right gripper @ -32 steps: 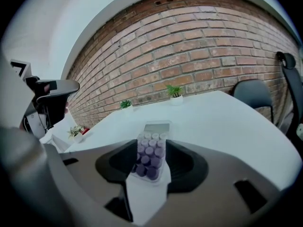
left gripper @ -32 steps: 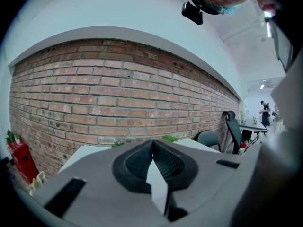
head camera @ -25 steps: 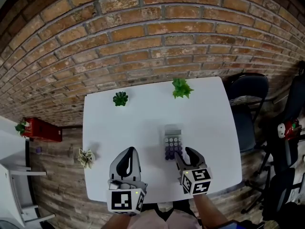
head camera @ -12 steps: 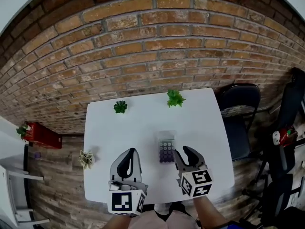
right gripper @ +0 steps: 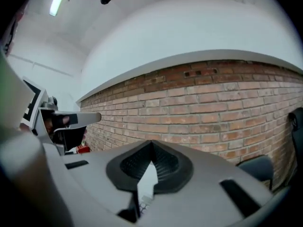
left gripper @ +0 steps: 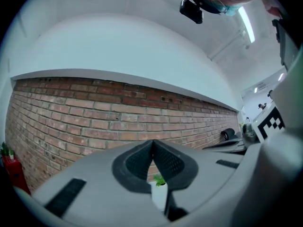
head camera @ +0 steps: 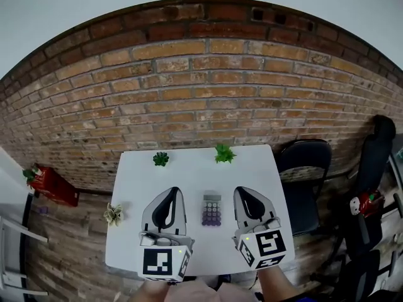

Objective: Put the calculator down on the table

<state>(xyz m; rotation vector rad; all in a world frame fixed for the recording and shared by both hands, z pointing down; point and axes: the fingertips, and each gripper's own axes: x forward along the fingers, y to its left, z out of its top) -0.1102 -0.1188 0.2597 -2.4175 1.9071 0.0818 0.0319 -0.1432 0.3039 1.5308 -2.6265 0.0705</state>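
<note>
Brick wall closes off the far side, and the white table stands against it, reaching back toward me. Both of my tools hover over its near half, pointing roughly level at the bricks. The left gripper is clenched, pads meeting at the tip with nothing between them. The right gripper is clamped tight as well and empty; through the slit under its pads I see only tabletop and a few keys.

Between the two lies the calculator, flat on the table and touched by neither tool. Its long axis runs straight away from me, display end toward the wall, purple keys toward me, roughly in line with the small green plant at the far edge. It sits about midway between the grippers, perhaps a shade nearer the right one, inward and below. I judge the putting-down done; any further reach would go inward and down from either side.
</note>
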